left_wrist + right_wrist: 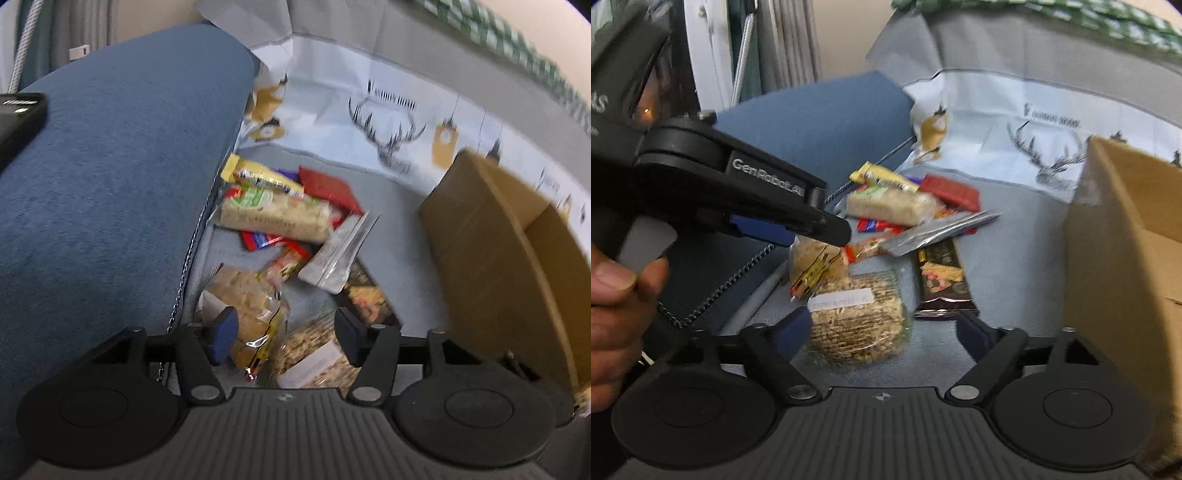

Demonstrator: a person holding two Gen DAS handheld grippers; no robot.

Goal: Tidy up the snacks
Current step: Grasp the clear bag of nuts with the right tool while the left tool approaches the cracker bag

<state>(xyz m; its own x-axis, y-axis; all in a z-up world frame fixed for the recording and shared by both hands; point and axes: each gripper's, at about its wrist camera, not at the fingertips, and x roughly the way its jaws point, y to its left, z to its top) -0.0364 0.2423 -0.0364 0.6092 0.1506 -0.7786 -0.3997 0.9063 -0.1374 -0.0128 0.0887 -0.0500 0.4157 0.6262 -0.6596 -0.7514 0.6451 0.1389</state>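
A heap of snack packs lies on a grey cloth: a rice-cake pack (275, 218) (890, 205), a red pack (328, 188) (951, 192), a silver pouch (338, 251) (938, 230), a dark bar (942, 284) and a nut-brittle pack (857, 321). My left gripper (286, 334) is open around a clear cookie bag (251, 317); it also shows in the right wrist view (812, 230) over that bag (816, 266). My right gripper (882, 334) is open, with the nut-brittle pack between its fingers.
An open cardboard box (509, 254) (1126, 258) stands at the right. A blue cushion (110, 184) (812, 129) lies at the left. A white cloth with a deer print (391, 125) hangs behind the snacks.
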